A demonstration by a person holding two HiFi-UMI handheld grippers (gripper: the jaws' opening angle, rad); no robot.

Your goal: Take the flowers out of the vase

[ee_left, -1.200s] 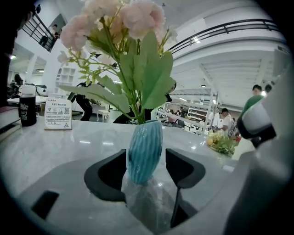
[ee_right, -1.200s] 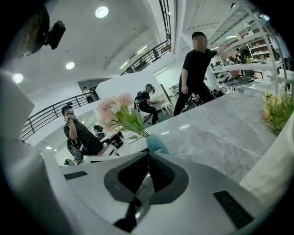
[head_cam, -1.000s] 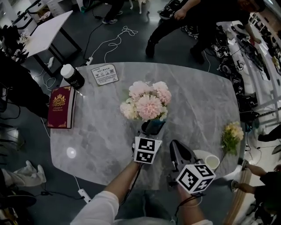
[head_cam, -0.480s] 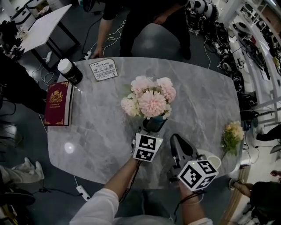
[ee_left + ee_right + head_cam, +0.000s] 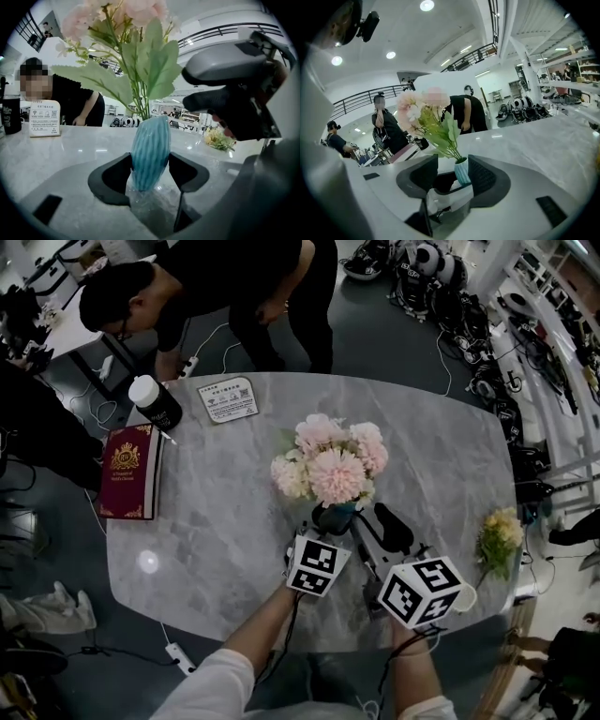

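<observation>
A teal ribbed vase (image 5: 335, 517) holding pink flowers (image 5: 333, 463) stands mid-table. My left gripper (image 5: 323, 532) is shut on the vase (image 5: 149, 150), with a pad pressing on each side. Green stems and leaves (image 5: 140, 79) rise from its mouth. My right gripper (image 5: 373, 523) sits just right of the vase; its jaws have just been opening and nothing is between them. In the right gripper view (image 5: 452, 171) the vase (image 5: 462, 169) shows small beyond the jaw tips, under the flowers (image 5: 424, 115). A yellow flower sprig (image 5: 497, 538) lies on the table at the right.
On the grey marble table (image 5: 216, 521), a red book (image 5: 129, 472), a black bottle with a white cap (image 5: 155, 402) and a sign card (image 5: 228, 397) sit at the far left. A person (image 5: 216, 287) bends over the far edge. Cables and gear cover the floor.
My right gripper has moved left and forward to beside the vase, and its jaws have opened. The left gripper has stayed on the vase. A person has come to the far edge.
</observation>
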